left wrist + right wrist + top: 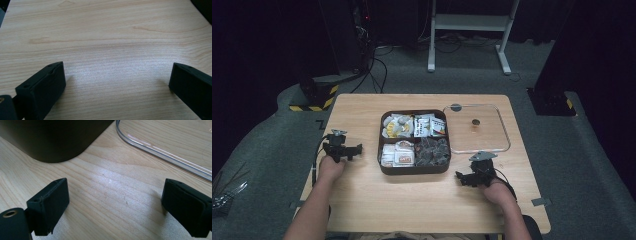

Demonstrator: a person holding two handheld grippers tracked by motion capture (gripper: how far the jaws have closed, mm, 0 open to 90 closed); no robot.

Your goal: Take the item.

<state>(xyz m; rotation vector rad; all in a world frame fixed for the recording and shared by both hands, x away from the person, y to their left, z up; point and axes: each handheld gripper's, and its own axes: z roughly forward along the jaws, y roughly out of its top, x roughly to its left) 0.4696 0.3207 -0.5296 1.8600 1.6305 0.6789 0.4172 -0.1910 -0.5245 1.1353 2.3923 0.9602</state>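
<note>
The high view looks forward and down on the whole table [422,200] from the person's side. Each gripper view sits low, close to the wood, looking out between its own jaws. The right one shares the box [55,140] corner and clear lid [162,152] edge ahead with the high view.

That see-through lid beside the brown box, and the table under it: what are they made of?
The lid looks like clear plastic, perhaps acrylic: the table's grain shows straight through it, and its rounded rim catches glossy highlights in the right gripper view. Glass can't be ruled out. The table looks like pale wood or a wood-look laminate: long grain lines, a soft satin sheen.
</note>
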